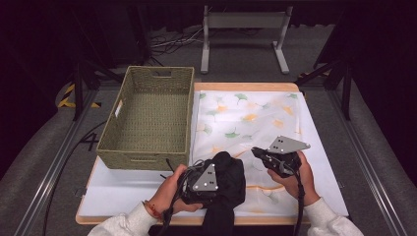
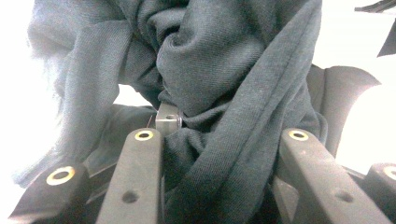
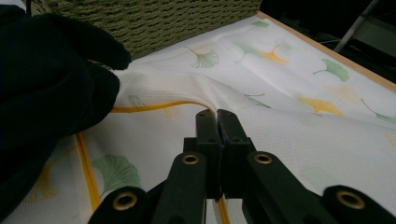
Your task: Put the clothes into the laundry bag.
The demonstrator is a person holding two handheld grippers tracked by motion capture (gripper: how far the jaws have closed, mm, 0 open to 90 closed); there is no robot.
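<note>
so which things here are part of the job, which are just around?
In the job:
- dark garment, bunched in the left gripper
- mesh laundry bag, edge pinched by the right gripper

Just around:
- woven basket
- metal stand
- floor cables

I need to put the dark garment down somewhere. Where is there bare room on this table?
The woven basket is empty. The far half of the leaf-print mesh bag, between the basket and the table edge, is bare too. The near edge is crowded: the left gripper holds the dark garment there, and the right gripper pinches the bag beside it.
</note>
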